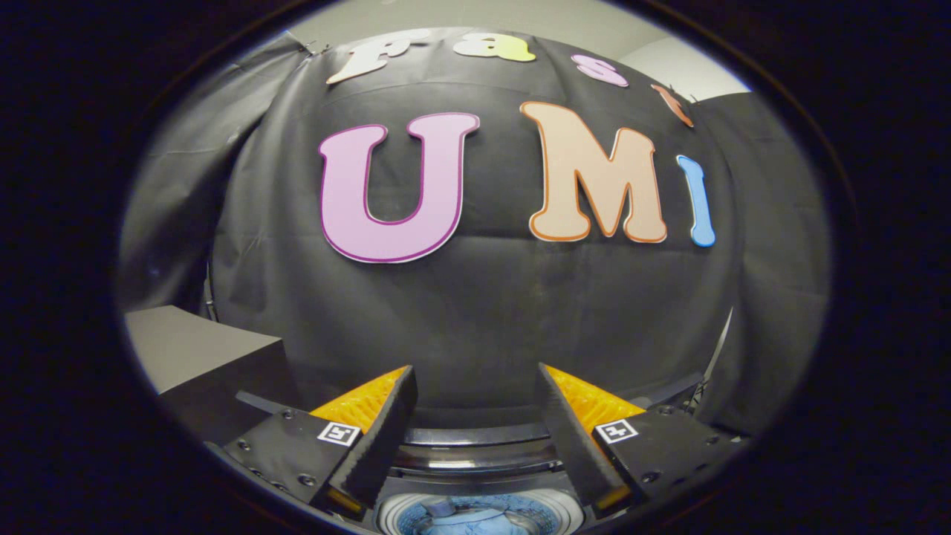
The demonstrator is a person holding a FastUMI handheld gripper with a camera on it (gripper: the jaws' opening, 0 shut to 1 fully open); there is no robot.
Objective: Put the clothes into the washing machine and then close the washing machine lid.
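Two fingers of the gripper (475, 386) stand apart, empty, above the washing machine (475, 453) holding blue clothes (462, 520).

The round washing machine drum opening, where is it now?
In the gripper view, the round washing machine drum opening lies low between the open gripper's fingers, with light blue clothes inside.

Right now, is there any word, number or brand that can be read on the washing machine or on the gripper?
Washing machine: no text to read on its rim.
Square tags on the gripper: black-and-white patterns, no words.
Gripper: open, nothing between its fingers, above the blue clothes inside the machine.
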